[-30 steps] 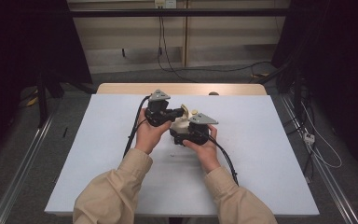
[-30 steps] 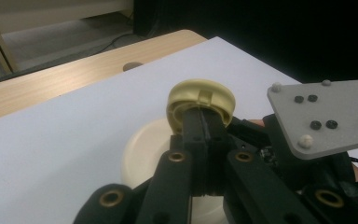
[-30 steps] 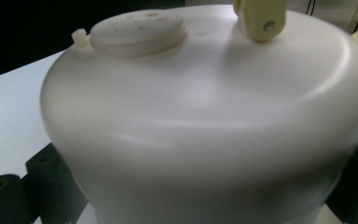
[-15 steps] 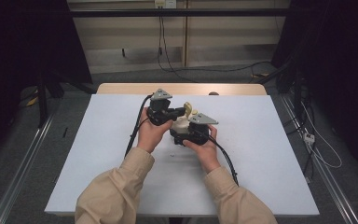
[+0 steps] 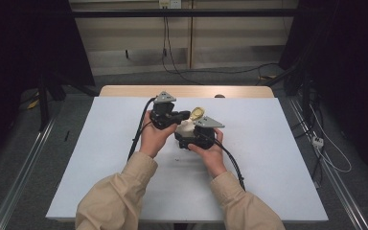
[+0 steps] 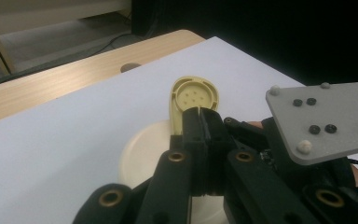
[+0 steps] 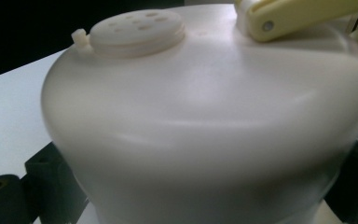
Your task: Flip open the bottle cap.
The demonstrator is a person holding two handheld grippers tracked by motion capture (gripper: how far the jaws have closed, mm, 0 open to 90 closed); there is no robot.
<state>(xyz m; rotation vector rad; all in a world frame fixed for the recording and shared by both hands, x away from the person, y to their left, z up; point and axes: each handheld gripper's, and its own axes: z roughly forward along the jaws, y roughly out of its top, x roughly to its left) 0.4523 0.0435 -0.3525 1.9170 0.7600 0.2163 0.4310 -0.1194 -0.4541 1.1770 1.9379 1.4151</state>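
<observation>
left tool (image 6: 204,122): clamping the yellow plastic flip lid (image 6: 193,97), raised open | right tool (image 5: 190,135): gripping the cream rounded plastic shaker jar (image 7: 205,135) | jar: sitting mid white tabletop (image 5: 268,143)

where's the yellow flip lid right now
In the high view the yellow flip lid stands open near the table's middle, pinched by the left tongs, just above the cream shaker held in the right tongs.

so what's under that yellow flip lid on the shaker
The lid, pinched by the left gripper, stands flipped up. Under it the shaker has a round sifter top with small holes. What is inside the shaker is hidden by its opaque wall.
</observation>
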